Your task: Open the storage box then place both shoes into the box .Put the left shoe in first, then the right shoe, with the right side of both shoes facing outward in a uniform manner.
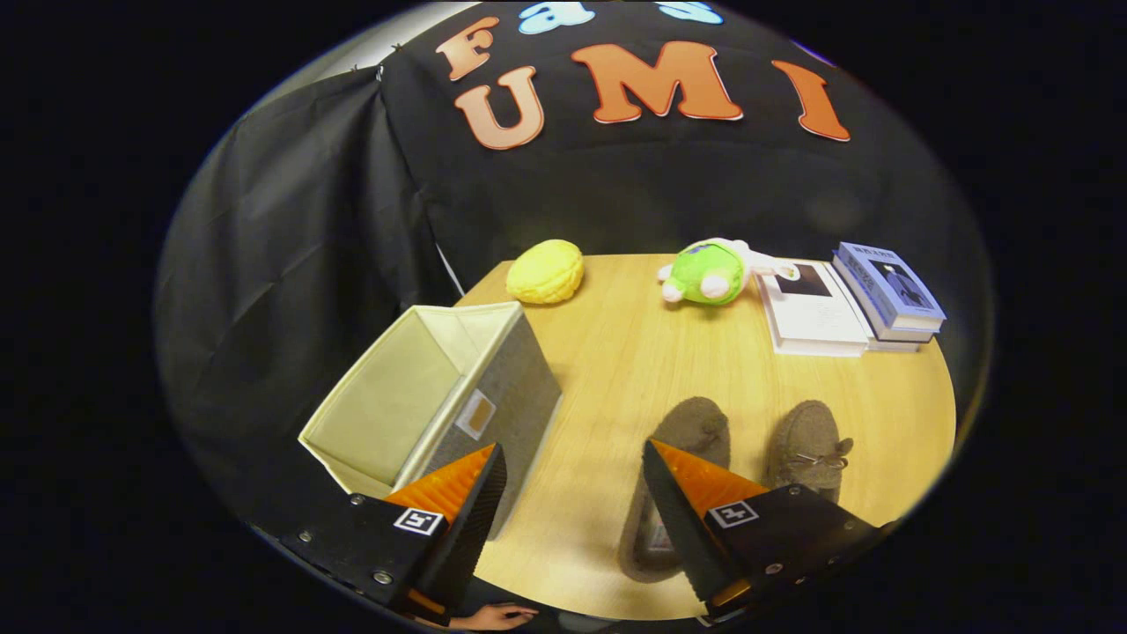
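The grey fabric storage box (493,387) stands on the wooden table (634,352) with its top uncovered, showing a cream lining (387,405) with nothing inside. It lies just ahead of my left finger (458,493). Two brown fuzzy shoes lie side by side on the table: the left one (696,431) partly under my right finger (696,502), the right one (806,445) just beyond it to the right, with a lace bow. My gripper (572,458) is open above the table, nothing between its fingers.
At the table's far side lie a yellow plush (546,271), a green and white plush toy (709,271), a white book (810,308) and a stack of blue books (889,291). A person's hand (497,616) shows below the table's near edge.
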Demonstrator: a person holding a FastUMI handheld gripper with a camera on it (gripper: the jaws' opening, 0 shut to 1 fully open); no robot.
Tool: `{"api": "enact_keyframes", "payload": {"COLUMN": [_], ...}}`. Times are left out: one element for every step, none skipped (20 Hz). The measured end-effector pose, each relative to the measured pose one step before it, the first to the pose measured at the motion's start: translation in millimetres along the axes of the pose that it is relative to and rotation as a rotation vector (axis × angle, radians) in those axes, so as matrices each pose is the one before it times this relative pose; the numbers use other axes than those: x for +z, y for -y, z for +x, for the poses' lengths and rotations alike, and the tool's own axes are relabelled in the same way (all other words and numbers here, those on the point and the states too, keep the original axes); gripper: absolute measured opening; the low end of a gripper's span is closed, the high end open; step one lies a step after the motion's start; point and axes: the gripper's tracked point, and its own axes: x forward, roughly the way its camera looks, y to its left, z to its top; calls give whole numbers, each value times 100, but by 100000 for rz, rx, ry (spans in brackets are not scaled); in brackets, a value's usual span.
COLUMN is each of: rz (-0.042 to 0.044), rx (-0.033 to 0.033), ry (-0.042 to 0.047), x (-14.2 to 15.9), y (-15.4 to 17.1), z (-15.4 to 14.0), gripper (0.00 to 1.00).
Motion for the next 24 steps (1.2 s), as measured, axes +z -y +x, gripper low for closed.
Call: {"api": "enact_keyframes", "payload": {"rz": [2067, 1782, 800, 568, 495, 714, 117, 358, 293, 437, 531, 437, 191, 445, 609, 1237, 1613, 2250, 1794, 1793, 1671, 1620, 831, 937], "rx": [-2500, -1455, -374, -956, -1233, -1311, -1272, -1508, -923, -925, -1085, -1418, -1633, -1420, -1040, -596, -42, -30, -358, -619, 593, -7, -95, -255], "ry": [-1281, -590, -222, -1642, -1931, -1477, -1524, -1886, -1865, -2114, -1954, -1759, -1874, -1474, -1720, -1092, -550, -122, -118, 341, 132, 568, 933, 911], "x": [-493, -438, -243, -494, -684, -568, -569, -668, -518, -563, -444, -392, -373, -150, -208, -174, 47, 200, 50, 71, 35, -44, 227, 64], "y": [1167, 875, 629, 620, 785, 730, 805, 827, 573, 560, 619, 592, 574, 487, 379, 233, 58, 2, 57, 166, -131, -31, 55, 93], "z": [25, -90, 178, 38, 241, 311, 520, 464, 606, 582, 651, 756, 756, 766, 762, 700, 647, 523, 372, 431, 334, 267, 48, -6], "gripper": [93, 91, 90, 89, 88, 86, 86, 84, 83, 82, 82, 81, 80, 77, 76, 71, 69, 62, 60, 51, 46, 40, 34, 28]}}
